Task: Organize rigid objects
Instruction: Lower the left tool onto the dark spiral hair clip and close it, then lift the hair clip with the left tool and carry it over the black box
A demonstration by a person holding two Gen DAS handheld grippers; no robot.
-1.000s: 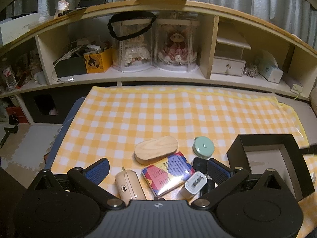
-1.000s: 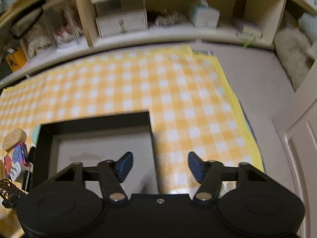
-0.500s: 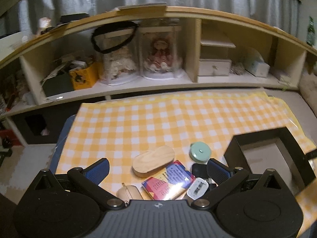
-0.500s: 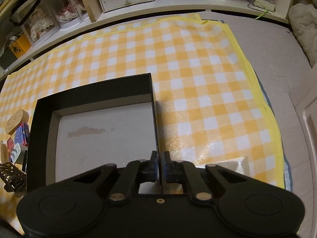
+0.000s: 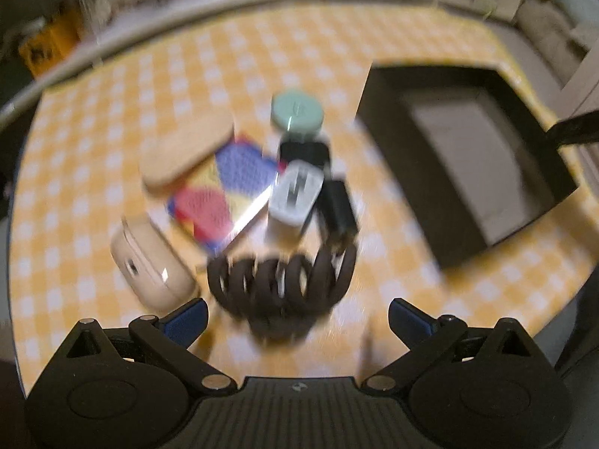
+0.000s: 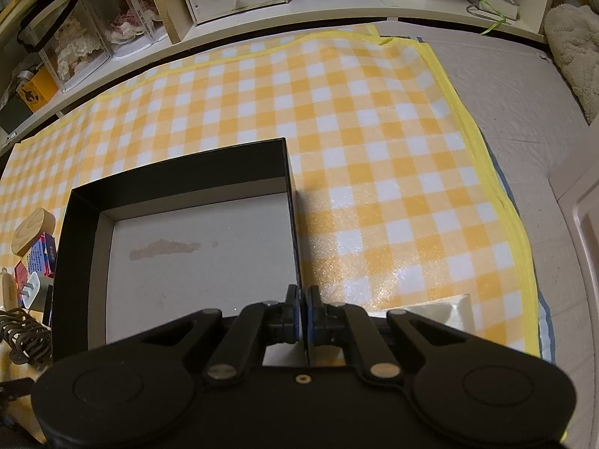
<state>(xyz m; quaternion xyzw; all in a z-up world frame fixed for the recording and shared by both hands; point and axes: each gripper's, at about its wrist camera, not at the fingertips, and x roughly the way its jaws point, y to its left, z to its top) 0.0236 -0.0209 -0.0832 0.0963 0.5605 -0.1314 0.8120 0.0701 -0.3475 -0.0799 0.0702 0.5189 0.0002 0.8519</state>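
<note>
Since a second ago, the right tongs (image 6: 302, 308) have clamped shut on the black box (image 6: 179, 187) wall, steadying it, while the left tongs (image 5: 297, 318) dropped, wide open and empty, over the dark hair claw (image 5: 280, 280) beside the white charger (image 5: 295, 198). Picking is underway; next, straddle the claw, close, and carry it to the box.
</note>
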